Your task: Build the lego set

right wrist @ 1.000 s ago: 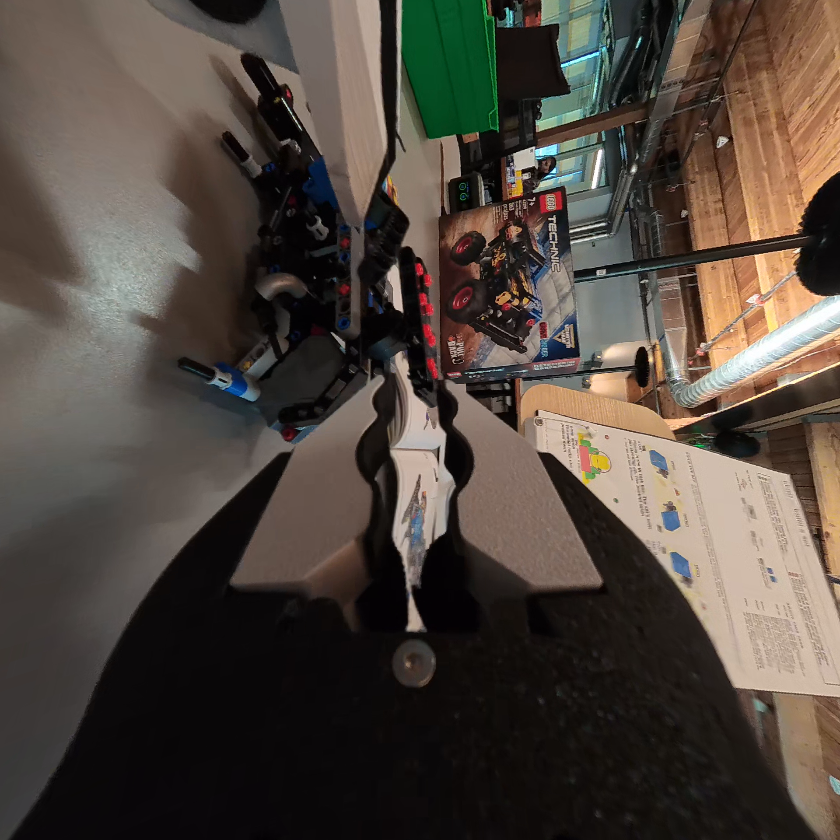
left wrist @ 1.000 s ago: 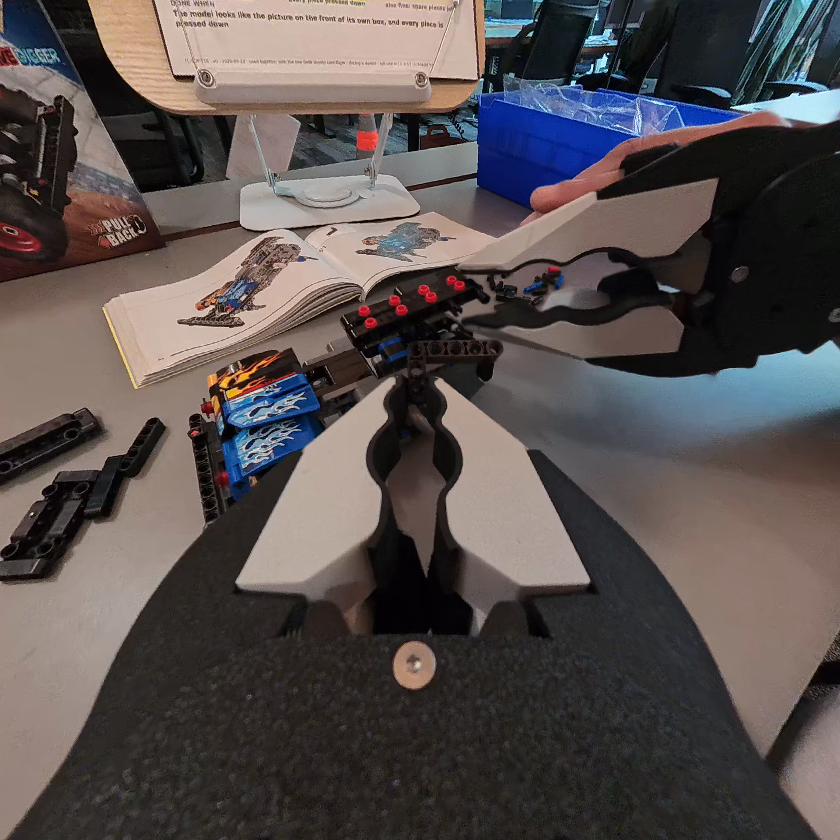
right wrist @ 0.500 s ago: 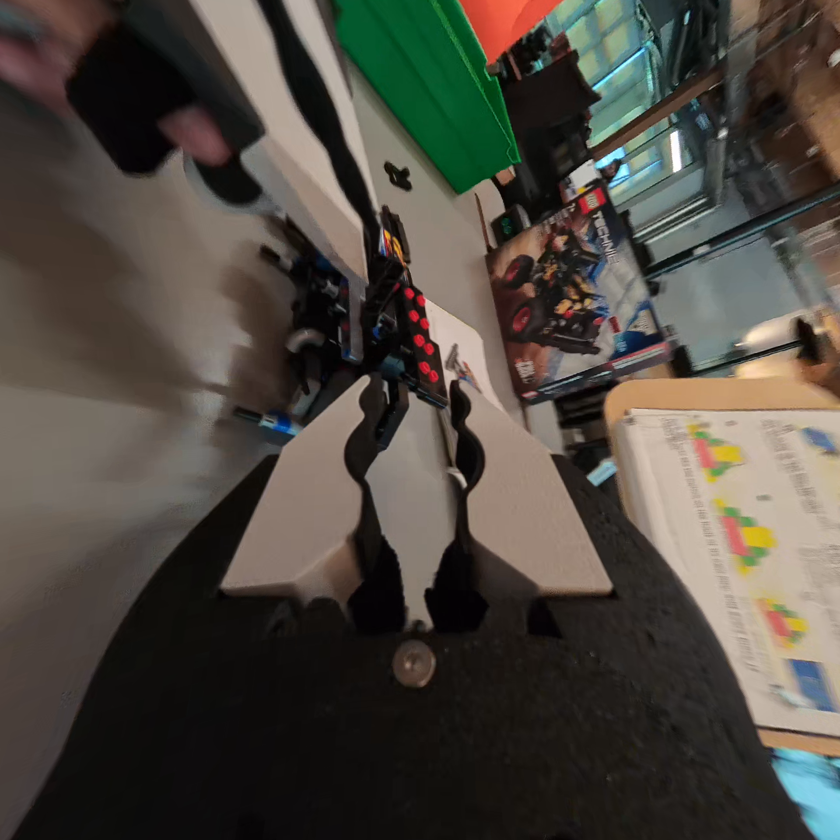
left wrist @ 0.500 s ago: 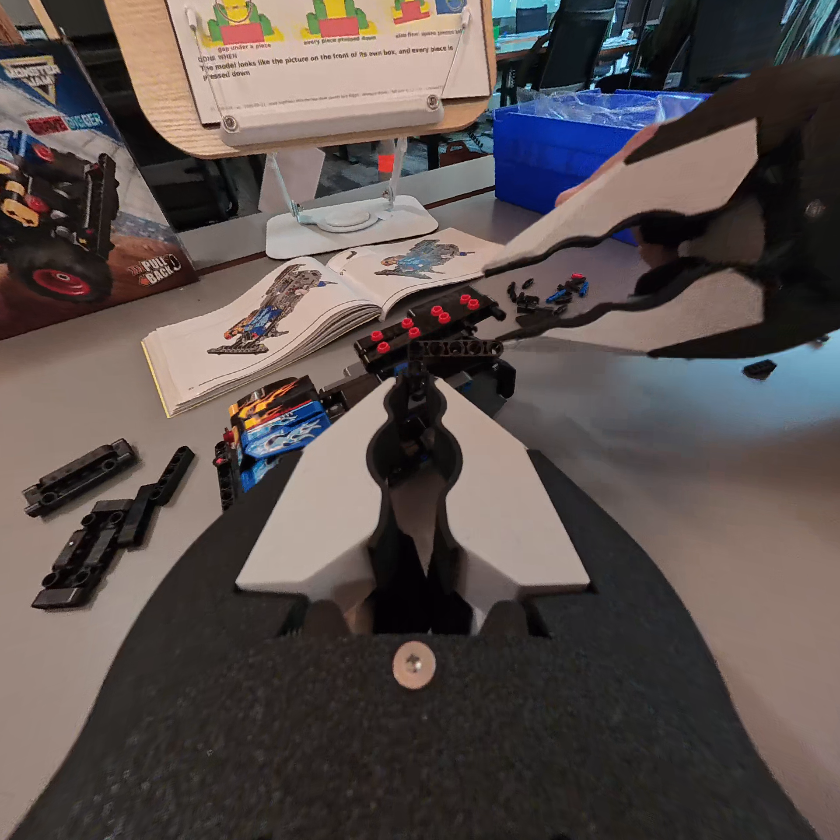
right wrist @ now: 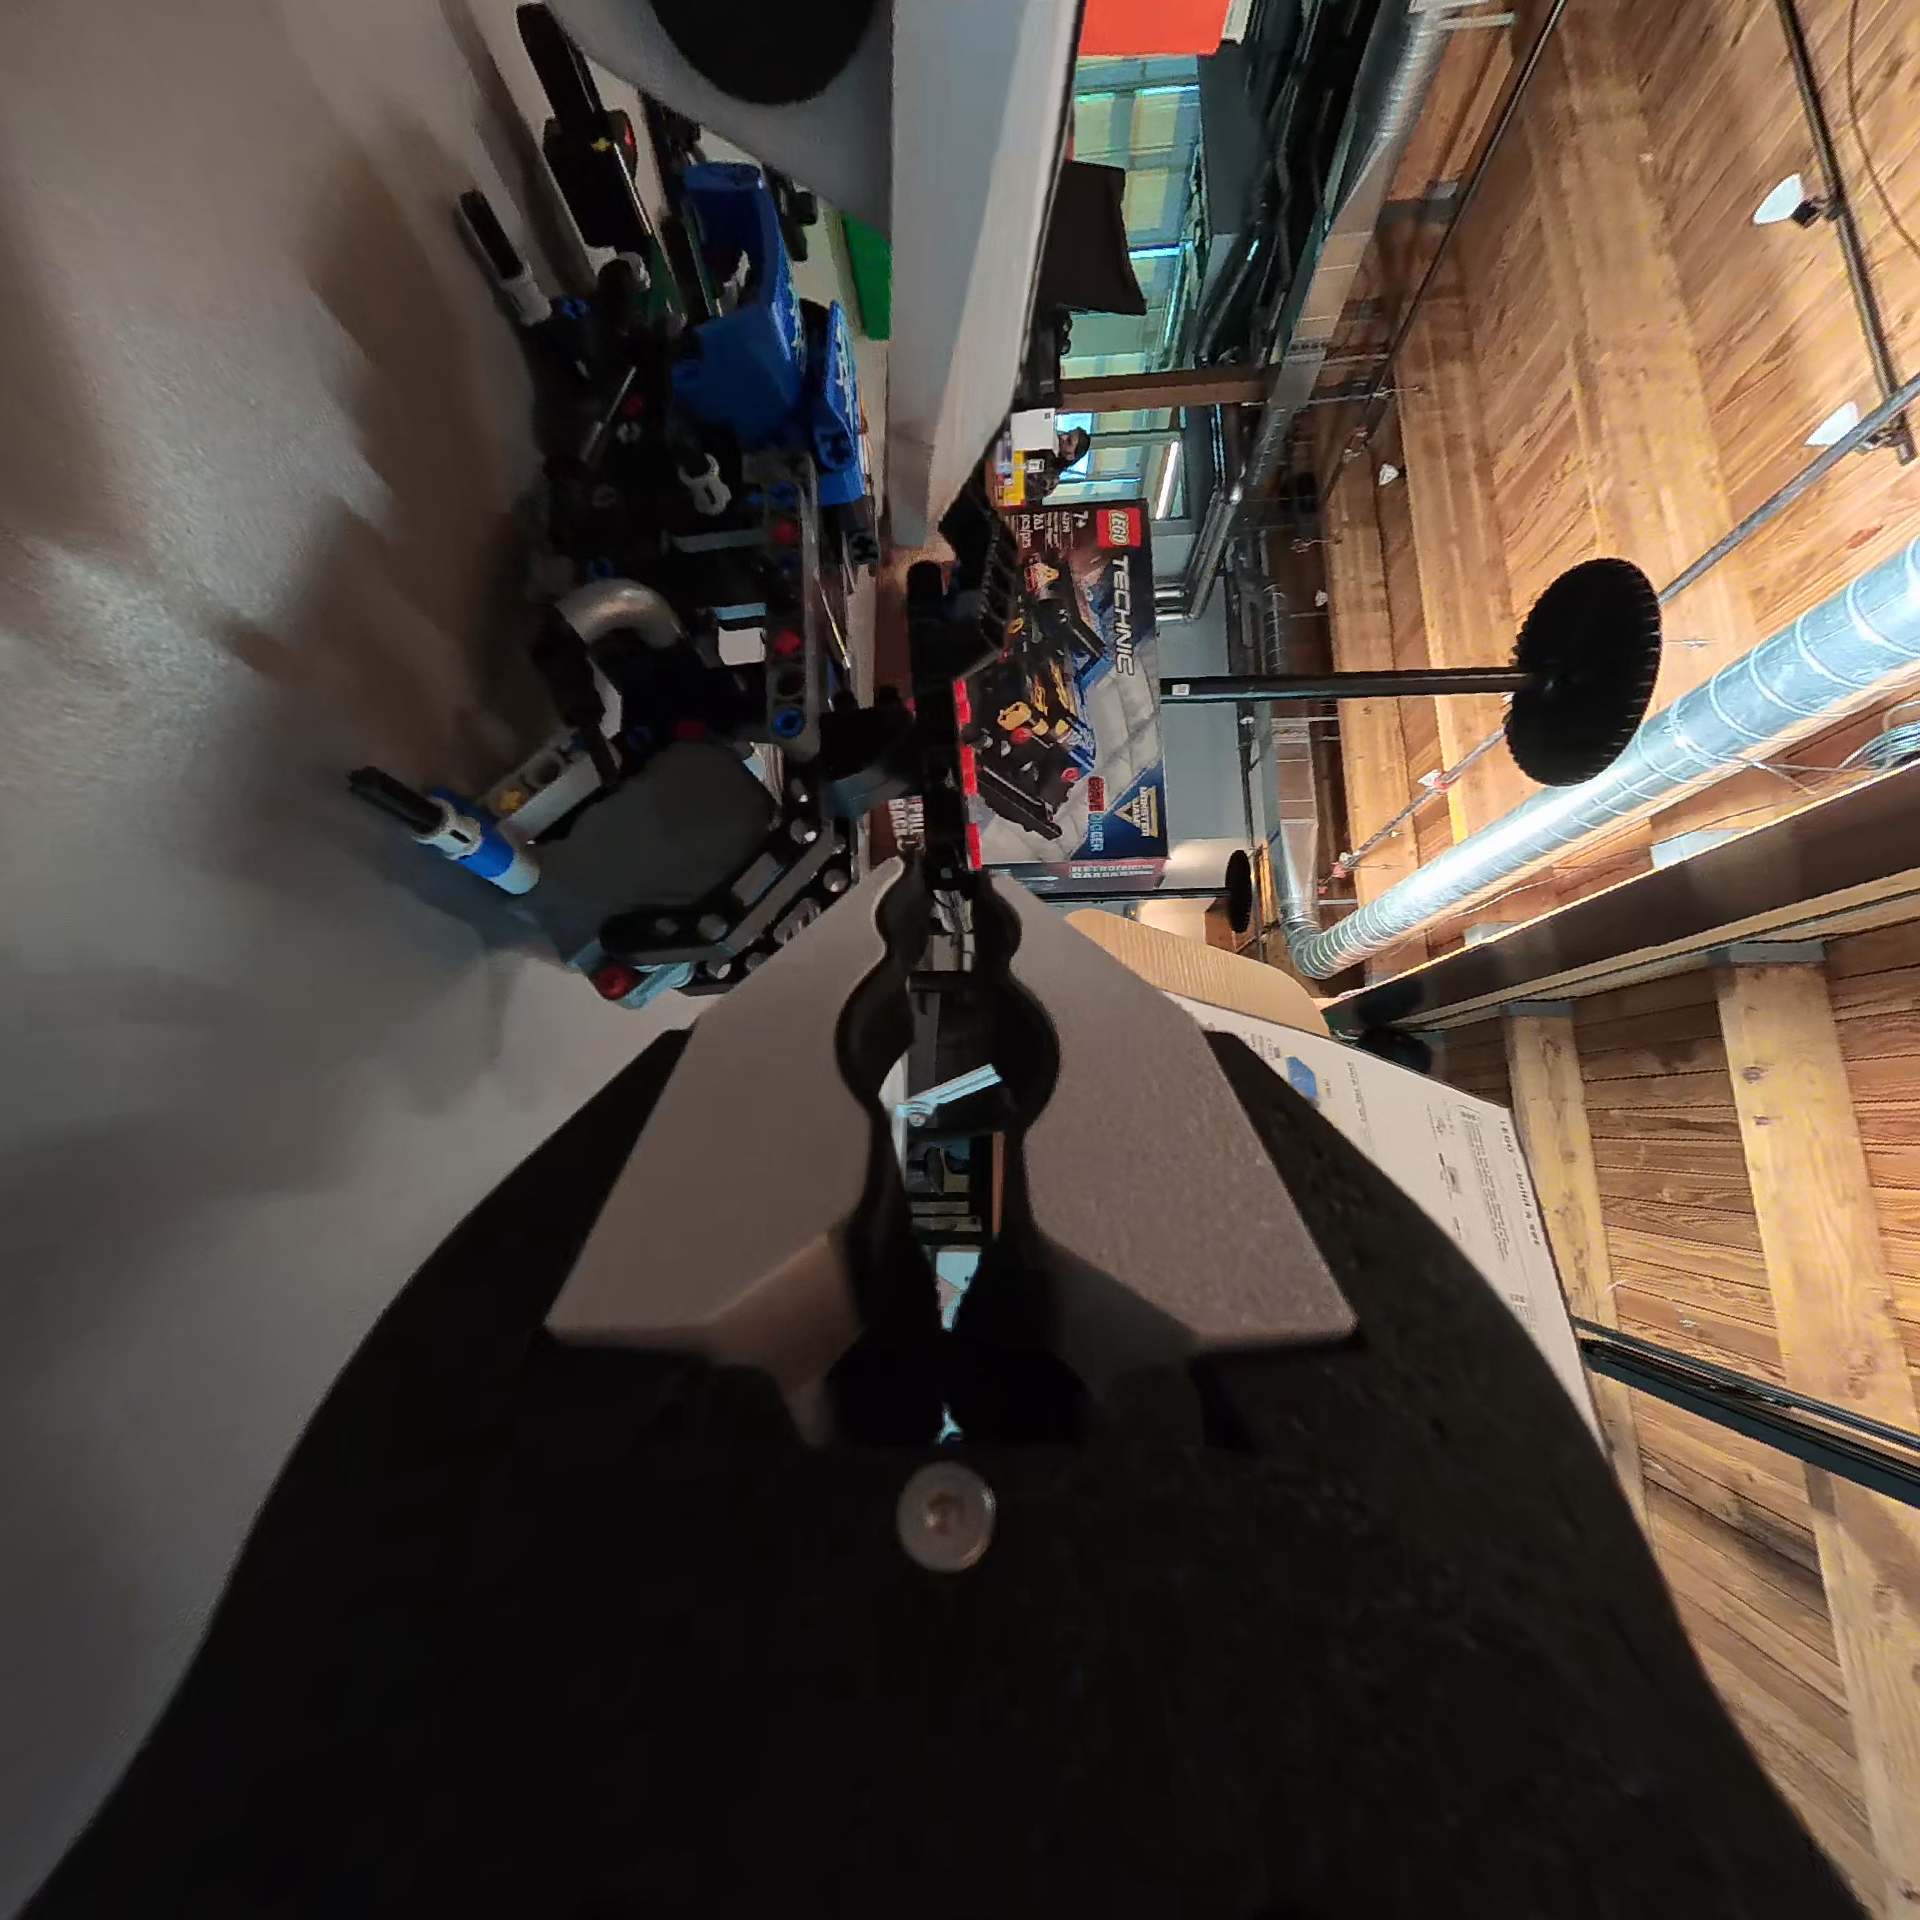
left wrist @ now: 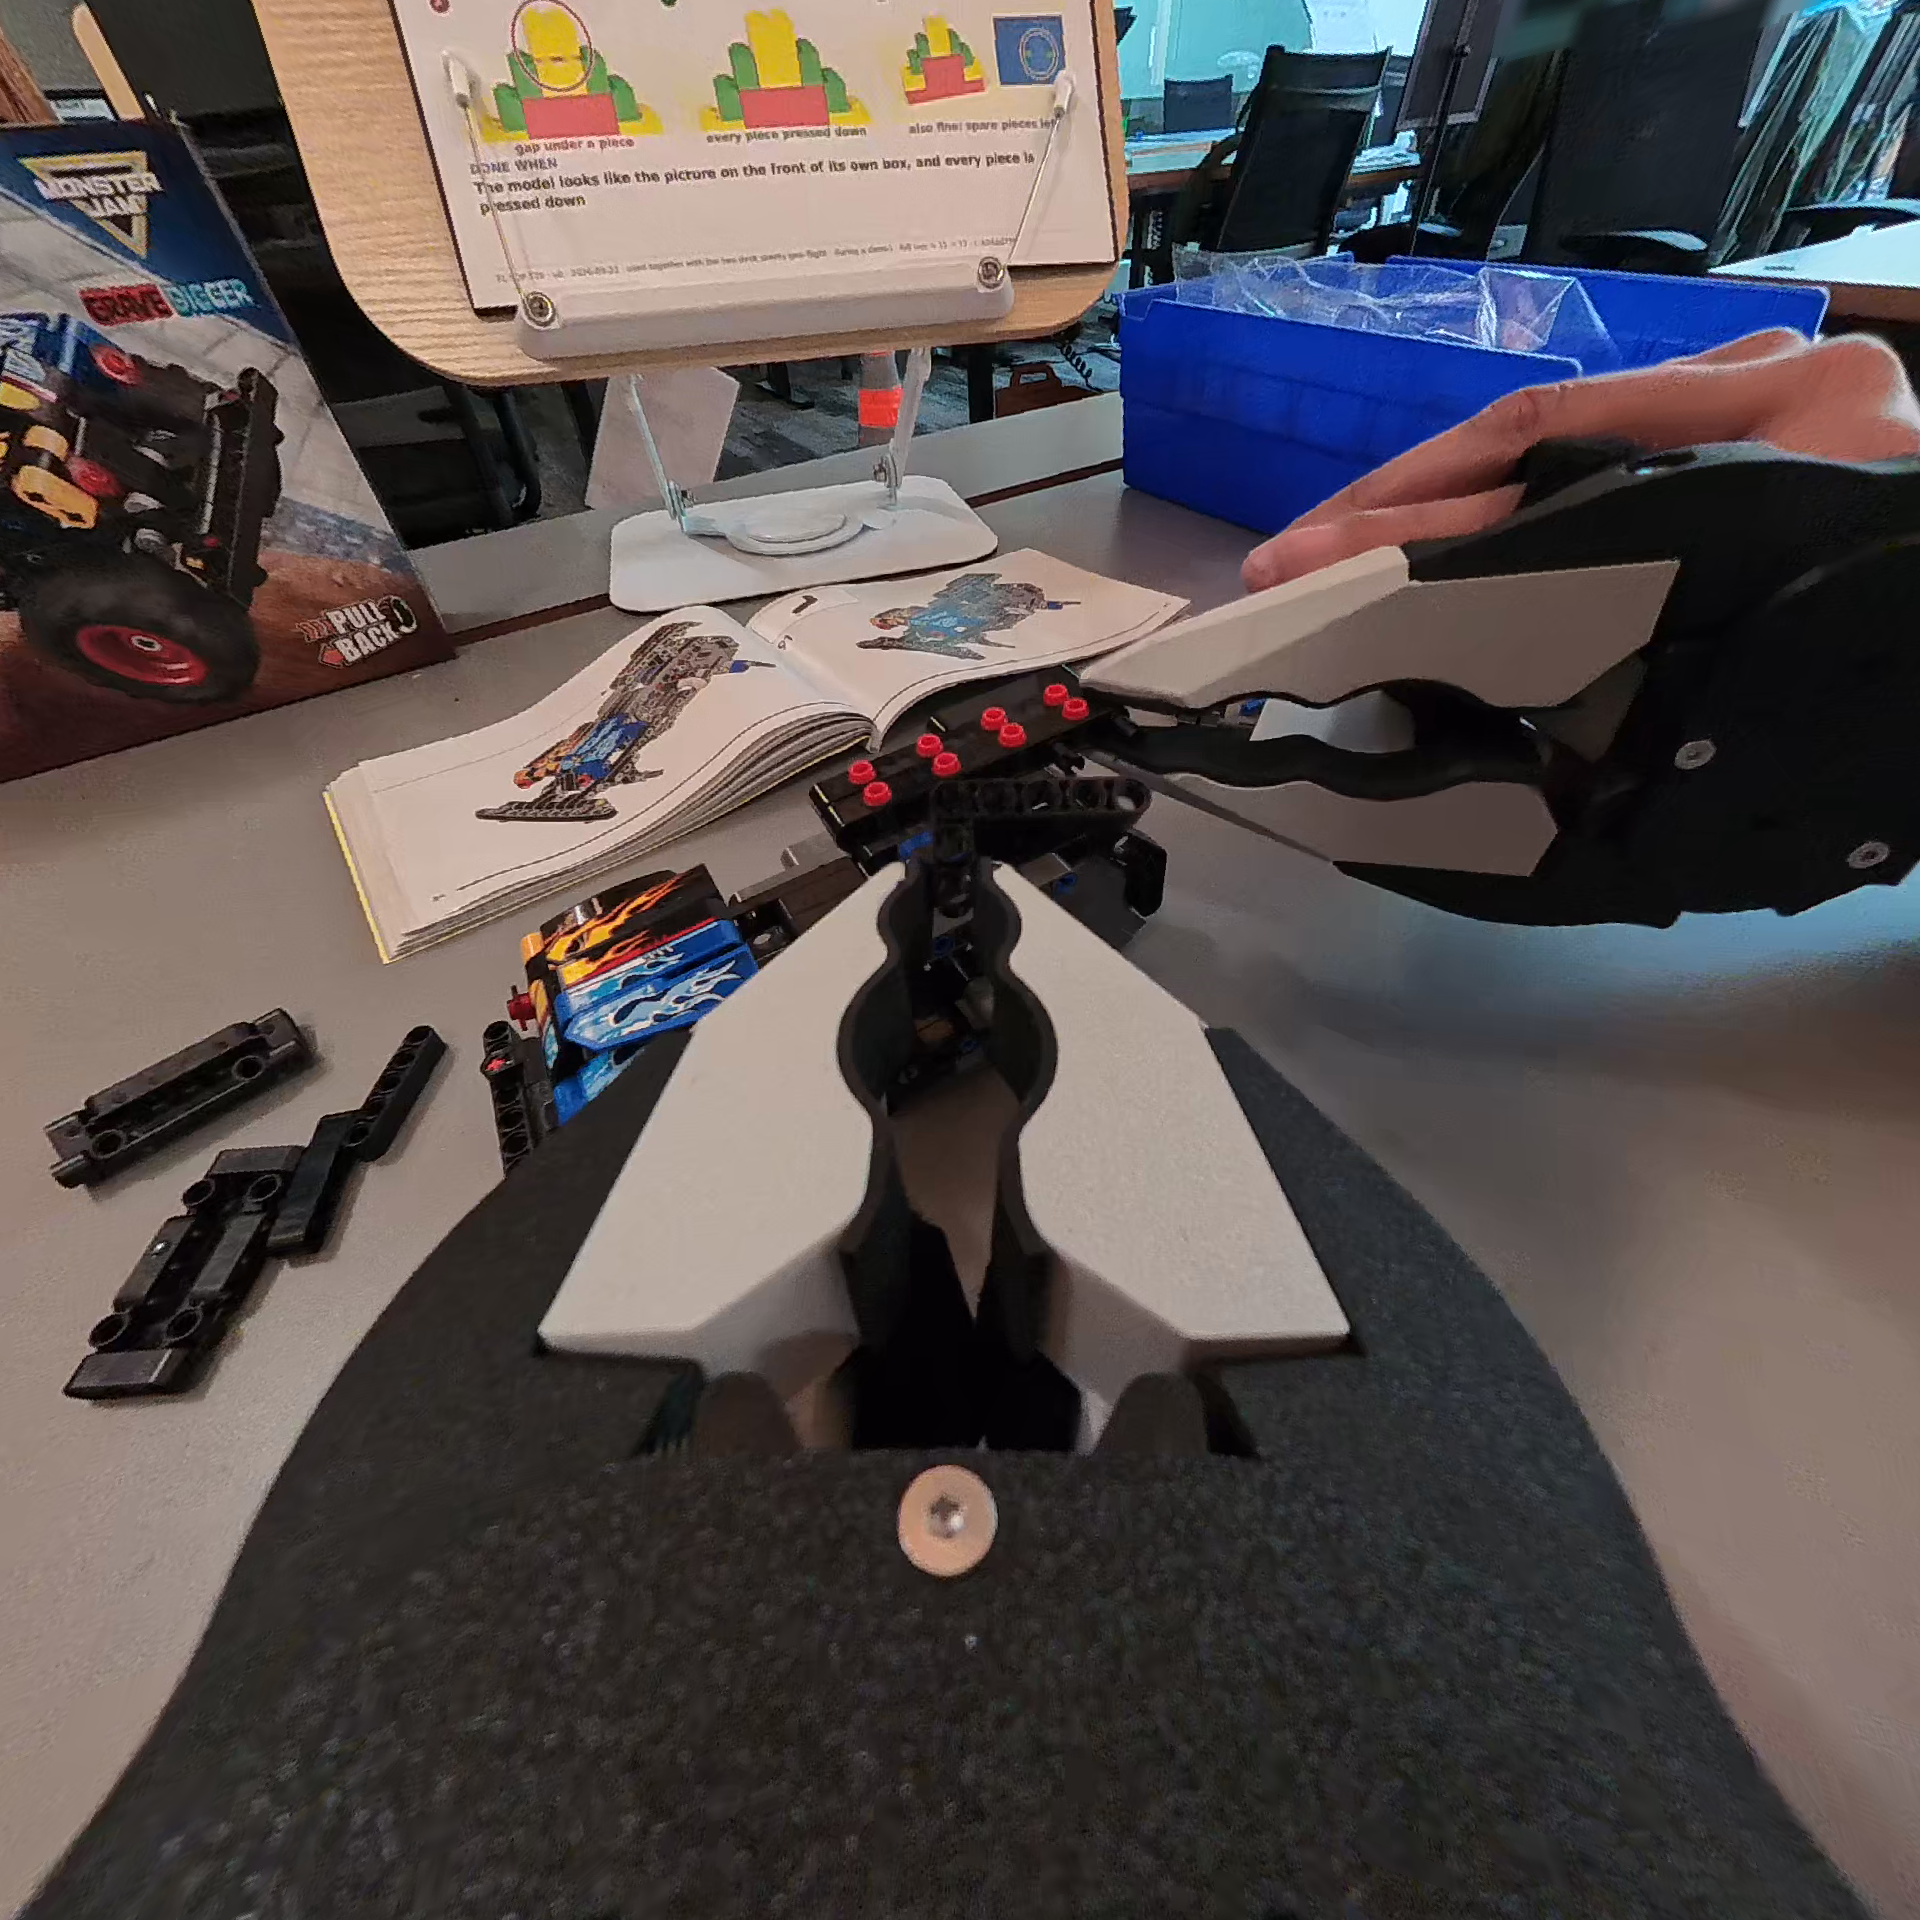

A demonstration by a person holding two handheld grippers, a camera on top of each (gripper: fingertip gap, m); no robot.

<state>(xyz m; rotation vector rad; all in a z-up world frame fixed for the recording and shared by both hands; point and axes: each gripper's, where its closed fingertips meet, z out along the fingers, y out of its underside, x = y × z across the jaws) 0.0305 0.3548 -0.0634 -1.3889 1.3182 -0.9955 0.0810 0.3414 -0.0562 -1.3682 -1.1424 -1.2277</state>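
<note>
The half-built black-and-blue brick truck chassis [left wrist: 831,935] sits on the grey worktop [left wrist: 1455,1091]; left hand-held gripper [left wrist: 951,873] and right hand-held gripper [right wrist: 940,883] each pinch it. Loose black beams [left wrist: 208,1164] remain (wheels apparently unfitted).

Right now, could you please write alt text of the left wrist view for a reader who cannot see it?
The left tongs pinch a black beam atop a partly built lego truck on a grey table, while the right tongs grip its red-studded panel. An open instruction booklet lies behind, loose black pieces at left.
</note>
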